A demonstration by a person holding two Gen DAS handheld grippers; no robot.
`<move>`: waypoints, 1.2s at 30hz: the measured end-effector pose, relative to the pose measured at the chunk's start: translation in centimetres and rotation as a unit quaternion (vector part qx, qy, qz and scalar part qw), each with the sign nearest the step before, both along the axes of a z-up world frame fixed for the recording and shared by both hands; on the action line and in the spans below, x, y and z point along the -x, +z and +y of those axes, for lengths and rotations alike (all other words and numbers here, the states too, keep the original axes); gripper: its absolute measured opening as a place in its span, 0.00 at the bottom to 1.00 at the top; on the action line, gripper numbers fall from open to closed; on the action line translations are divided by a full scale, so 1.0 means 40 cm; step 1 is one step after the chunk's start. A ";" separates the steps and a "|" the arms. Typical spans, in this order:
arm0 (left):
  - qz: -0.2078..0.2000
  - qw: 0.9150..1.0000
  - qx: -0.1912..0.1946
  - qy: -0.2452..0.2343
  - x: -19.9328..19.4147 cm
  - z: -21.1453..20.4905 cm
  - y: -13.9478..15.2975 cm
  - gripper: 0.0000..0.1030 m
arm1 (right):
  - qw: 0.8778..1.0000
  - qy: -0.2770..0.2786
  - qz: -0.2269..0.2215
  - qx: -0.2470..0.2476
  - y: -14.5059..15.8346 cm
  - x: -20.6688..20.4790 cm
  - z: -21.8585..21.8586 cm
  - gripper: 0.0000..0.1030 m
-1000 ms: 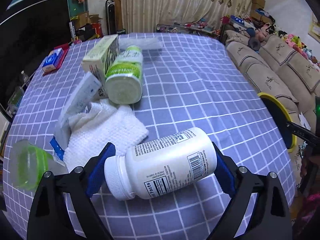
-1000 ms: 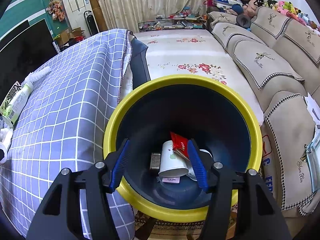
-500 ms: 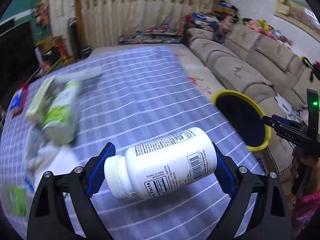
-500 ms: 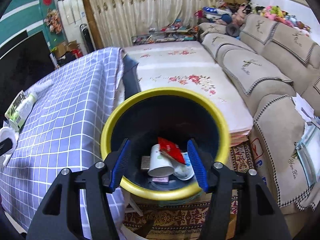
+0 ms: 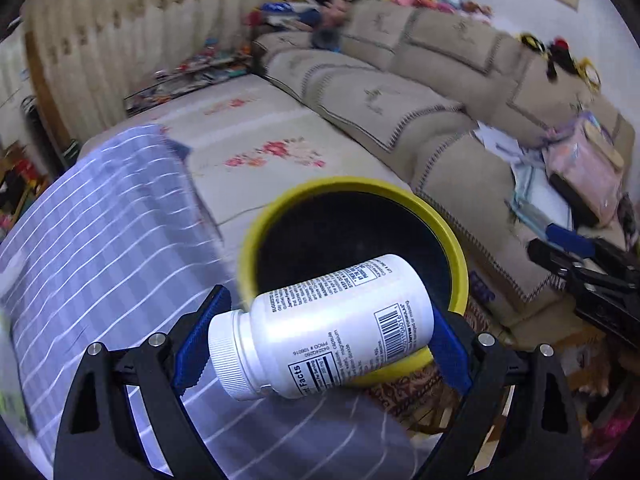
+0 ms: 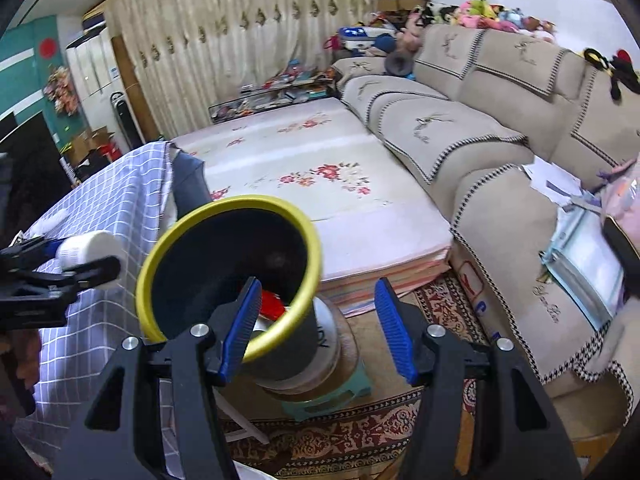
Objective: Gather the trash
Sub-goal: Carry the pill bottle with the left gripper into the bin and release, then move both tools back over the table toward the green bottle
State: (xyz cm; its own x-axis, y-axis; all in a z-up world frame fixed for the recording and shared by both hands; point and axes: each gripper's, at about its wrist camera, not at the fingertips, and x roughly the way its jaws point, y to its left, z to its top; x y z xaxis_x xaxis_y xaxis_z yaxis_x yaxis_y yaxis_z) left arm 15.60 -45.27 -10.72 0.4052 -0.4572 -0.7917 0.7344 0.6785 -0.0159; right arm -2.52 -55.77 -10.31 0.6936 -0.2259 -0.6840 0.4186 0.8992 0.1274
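Occupying the right side of both views, beige sofa (image 6: 480, 136), sectional, with dark stitched trim. Beside it, pale floral mat (image 6: 312, 184), laid flat on the floor. At left, table under a lavender checked cloth (image 5: 92, 248), its edge just beside the bin. Trash bin (image 5: 456, 256), dark inside with a yellow rim, standing between table and sofa on a low round stand over a patterned rug (image 6: 360, 436); red wrapper (image 6: 272, 304) and other litter, partly hidden, lie at its bottom. Left gripper (image 5: 320, 336), black with blue pads, pinching the white pill bottle (image 5: 332, 332) end to end, cap against the left pad and base against the right; bottle lies crosswise, tilted, label and barcode facing the camera, held in the air in front of the bin's near rim. Same bottle (image 6: 90, 246) shows in the right wrist view at the left edge, just beside the bin. Right gripper (image 6: 316, 324), fingers spread wide and holding nothing, hangs near the bin's right side, left pad overlapping the rim in view.
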 end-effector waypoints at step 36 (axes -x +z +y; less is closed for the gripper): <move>-0.043 0.995 0.044 0.082 0.055 0.254 0.089 0.95 | 0.998 0.055 0.001 -0.013 0.017 -0.056 0.111 0.57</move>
State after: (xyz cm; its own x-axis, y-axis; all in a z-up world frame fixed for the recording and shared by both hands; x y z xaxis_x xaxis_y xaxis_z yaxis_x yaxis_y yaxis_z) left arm 13.42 -35.09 -7.15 0.5449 -0.4459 -0.7101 0.6155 0.7878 -0.0224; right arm -0.27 -51.35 -9.64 0.7115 -0.1306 -0.6905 0.3180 0.9361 0.1505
